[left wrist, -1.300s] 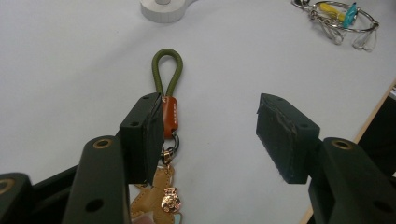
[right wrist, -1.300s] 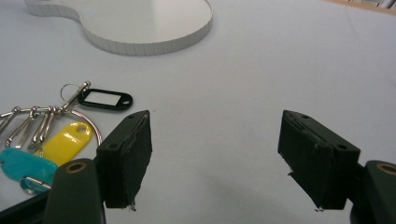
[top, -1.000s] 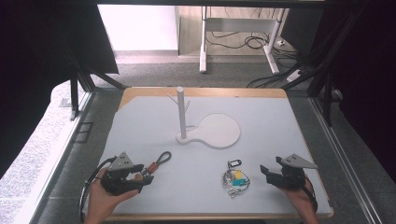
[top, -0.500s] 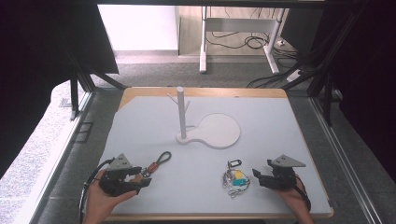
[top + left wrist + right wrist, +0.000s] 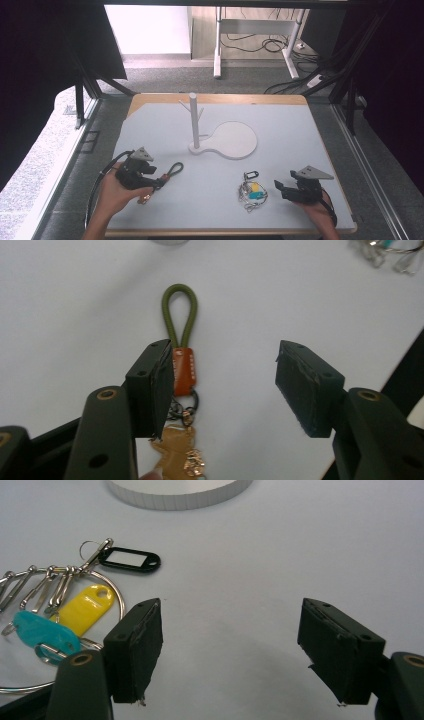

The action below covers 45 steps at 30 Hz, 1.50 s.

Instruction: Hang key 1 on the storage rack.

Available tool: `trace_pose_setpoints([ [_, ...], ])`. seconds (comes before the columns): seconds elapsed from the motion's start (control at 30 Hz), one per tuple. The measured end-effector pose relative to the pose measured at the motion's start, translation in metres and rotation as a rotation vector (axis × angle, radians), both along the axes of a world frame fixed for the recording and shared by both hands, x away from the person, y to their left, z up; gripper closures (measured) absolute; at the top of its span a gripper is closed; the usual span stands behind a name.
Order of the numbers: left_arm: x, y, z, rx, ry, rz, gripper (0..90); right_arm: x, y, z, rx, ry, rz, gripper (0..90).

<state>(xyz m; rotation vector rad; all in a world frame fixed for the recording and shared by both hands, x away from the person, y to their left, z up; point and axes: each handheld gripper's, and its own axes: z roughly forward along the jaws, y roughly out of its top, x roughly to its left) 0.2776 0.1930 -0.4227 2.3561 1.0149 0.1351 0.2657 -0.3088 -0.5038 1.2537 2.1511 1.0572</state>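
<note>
A keychain with an olive cord loop [image 5: 179, 315], a brown leather tab [image 5: 183, 371] and a gold charm [image 5: 176, 447] lies flat on the white table. My left gripper [image 5: 225, 385] is open; its left jaw stands right beside the tab, and the gap between the jaws holds nothing. In the high view the keychain [image 5: 170, 171] lies at the front left, just ahead of the left gripper [image 5: 156, 181]. A key ring [image 5: 252, 191] with yellow [image 5: 90, 609], teal [image 5: 40, 630] and black [image 5: 130, 560] tags lies left of my open right gripper [image 5: 230, 640] [image 5: 279, 188].
A white stand with an upright pegged post [image 5: 193, 120] and a round flat base [image 5: 231, 141] sits mid-table; its base rim [image 5: 175, 492] shows in the right gripper view. The table's wooden edge [image 5: 225, 232] runs along the front, by the person's hands.
My left gripper has moved forward and right, closer to the cord keychain. My right gripper has shifted slightly left toward the key ring. Both stay open.
</note>
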Motion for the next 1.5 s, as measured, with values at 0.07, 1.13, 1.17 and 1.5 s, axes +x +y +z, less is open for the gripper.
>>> trace_pose_setpoints([
  [0.07, 0.004, -0.001, -0.001, 0.007, 0.021, -0.011, 41.4, -0.001, -0.002, 0.0, 0.004, 0.0, -0.005, 26.5],
  [1.13, 0.061, -0.032, -0.055, 0.32, 0.274, -0.066, 53.4, -0.001, 0.002, -0.005, -0.013, 0.037, 0.021, 26.7],
  [1.17, 0.061, -0.033, -0.058, 0.341, 0.274, -0.067, 54.0, 0.0, 0.002, -0.005, -0.014, 0.036, 0.021, 26.7],
  [1.5, 0.056, -0.04, -0.057, 0.383, 0.238, -0.058, 66.0, 0.0, 0.0, -0.005, -0.008, 0.044, 0.001, 26.8],
])
